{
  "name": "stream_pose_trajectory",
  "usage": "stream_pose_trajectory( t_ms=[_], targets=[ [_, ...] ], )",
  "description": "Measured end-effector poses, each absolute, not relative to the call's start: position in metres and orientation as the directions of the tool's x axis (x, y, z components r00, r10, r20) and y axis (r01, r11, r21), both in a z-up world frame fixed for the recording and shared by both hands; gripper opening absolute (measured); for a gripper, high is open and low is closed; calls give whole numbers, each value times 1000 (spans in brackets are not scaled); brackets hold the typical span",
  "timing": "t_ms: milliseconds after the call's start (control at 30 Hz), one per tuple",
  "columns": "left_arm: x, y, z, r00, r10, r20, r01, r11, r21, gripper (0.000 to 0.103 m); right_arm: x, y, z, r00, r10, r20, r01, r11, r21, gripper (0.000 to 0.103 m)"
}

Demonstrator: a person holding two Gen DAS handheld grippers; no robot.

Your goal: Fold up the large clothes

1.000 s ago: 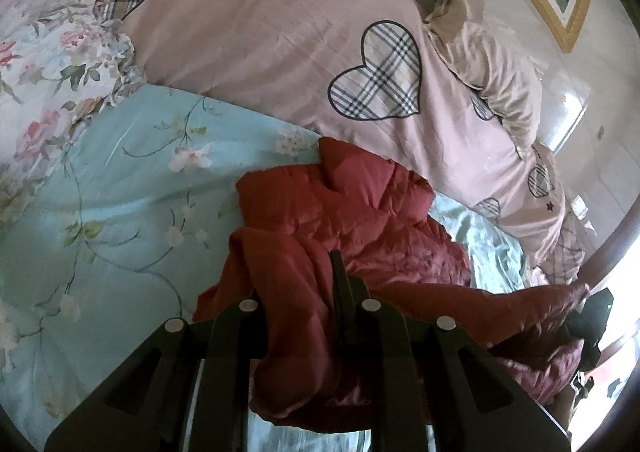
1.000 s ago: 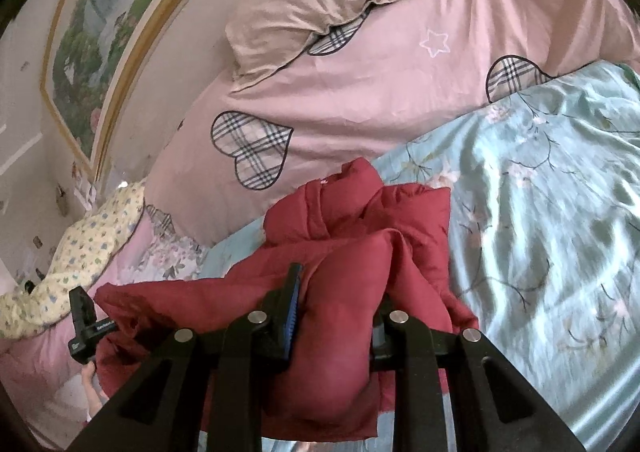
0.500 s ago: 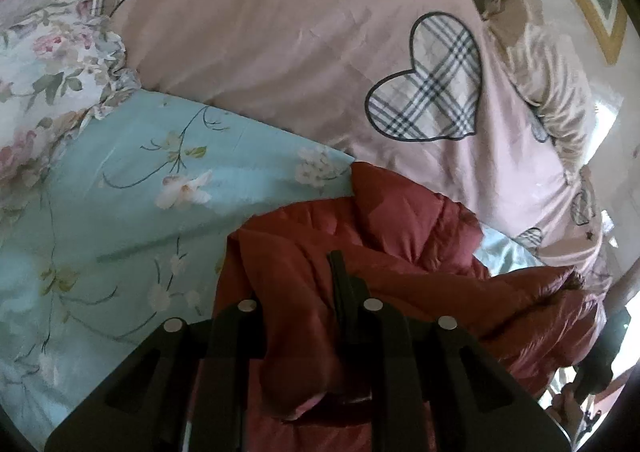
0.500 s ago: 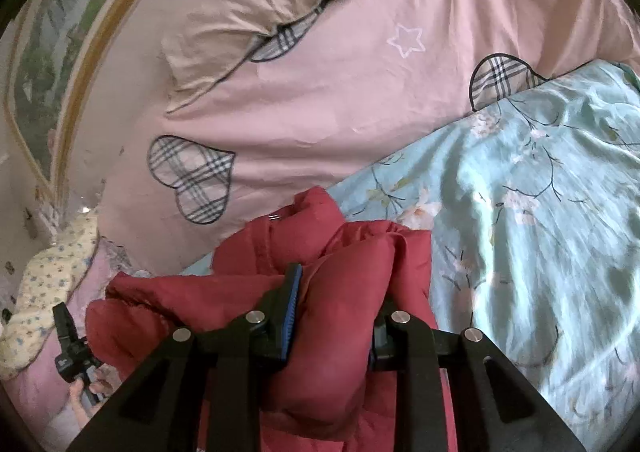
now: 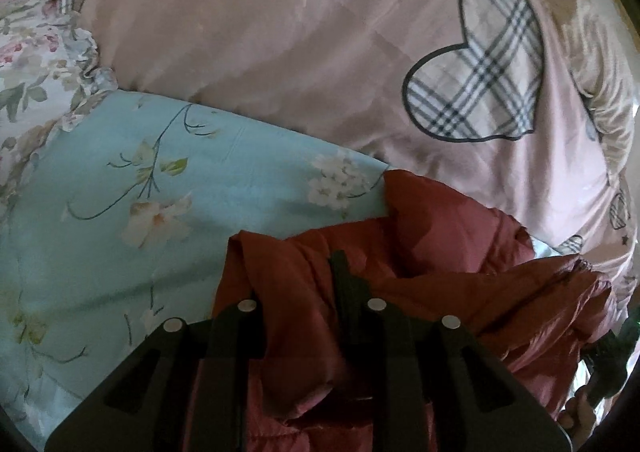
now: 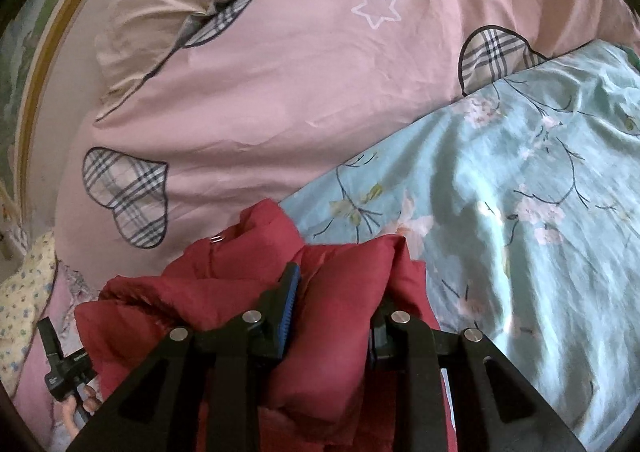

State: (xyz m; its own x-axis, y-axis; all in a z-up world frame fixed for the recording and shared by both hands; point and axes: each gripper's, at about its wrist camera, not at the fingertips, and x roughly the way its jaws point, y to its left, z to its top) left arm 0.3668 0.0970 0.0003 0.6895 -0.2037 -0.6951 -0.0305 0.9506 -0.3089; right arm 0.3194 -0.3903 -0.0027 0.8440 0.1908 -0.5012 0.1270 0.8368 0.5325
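1. Two grippers are each clamped on a bunched fold of the same red padded jacket [image 5: 448, 252]. The left gripper [image 5: 298, 284] has its fingers pressed in from both sides, with puffy fabric bulging up between them and spilling over the left finger.
2. On the right wrist view, the right gripper [image 6: 334, 292] pinches a thick roll of the jacket [image 6: 336, 316] between its blue-padded left finger [image 6: 289, 306] and its right finger, which is mostly buried in cloth.
3. From both grips the jacket runs sideways in a loose, crumpled band; its far end reaches the other gripper, seen small at the frame edge in each view.
4. Under the jacket lies a light blue floral sheet [image 5: 120, 188], wrinkled, which the garment's lower folds touch.
5. Beyond the sheet sits a pink duvet [image 5: 280, 32] printed with plaid hearts and a white star outline; the jacket's upper tip overlaps its edge.
6. A beige pillow [image 6: 180, 0] rests on the duvet's far side, near a gold-framed picture [image 6: 44, 64] on the wall.
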Motion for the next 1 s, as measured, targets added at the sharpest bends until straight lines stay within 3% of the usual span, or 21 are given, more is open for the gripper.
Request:
stream_pose_trajectory(
  t_ms=[467, 567, 667, 1000],
  targets=[
    [399, 86, -22, 664, -215, -716, -12, 955, -298, 24, 363, -399, -37, 817, 170, -551, 199, 814, 546, 26],
    [385, 90, -13, 680, -229, -697, 29, 958, -286, 29, 367, -397, -39, 816, 169, -552, 197, 818, 541, 26],
    [364, 94, -2, 708, -211, -674, 46, 966, -254, 43, 367, -397, -39, 817, 165, -552, 197, 820, 537, 26],
    [270, 63, 32, 731, -344, -589, 262, 939, -224, 43, 370, -391, -38, 816, 141, -561, 213, 829, 518, 28]
  ],
)
